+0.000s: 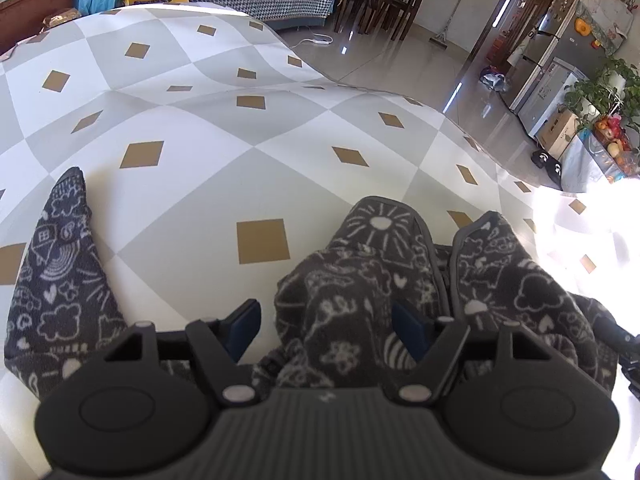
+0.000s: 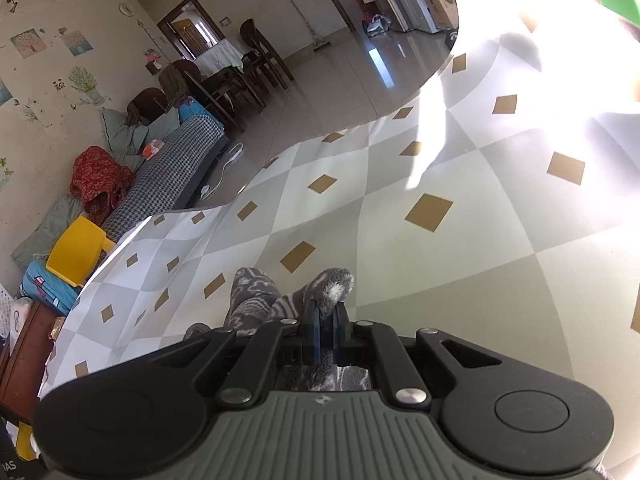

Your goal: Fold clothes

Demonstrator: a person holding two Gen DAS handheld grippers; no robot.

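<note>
1. Through my left wrist camera I see the dark grey patterned garment (image 1: 352,280) bunched low in the view on the checked tablecloth (image 1: 192,184), directly in front of my left gripper (image 1: 326,330).
2. Two rounded lobes of the garment point away from me, toward the far table edge; a third strip (image 1: 60,272) lies off to the left, its long axis also running away from me, tip tapering.
3. My left gripper's jaws are spread, blue pads (image 1: 250,318) apart. Cloth sits heaped between them, against the right pad, but I cannot tell that they press it.
4. In the right wrist view my right gripper (image 2: 326,320) is pressed together, pinching a fold of the same fleece (image 2: 332,284), which sticks out past the fingertips.
5. Ahead of both grippers the tablecloth lies bare and wide.
6. The tablecloth's edge (image 2: 280,152) curves along the left in the right view, with shiny floor (image 2: 340,80) beyond.
7. Strong glare washes out the right side in both views.
</note>
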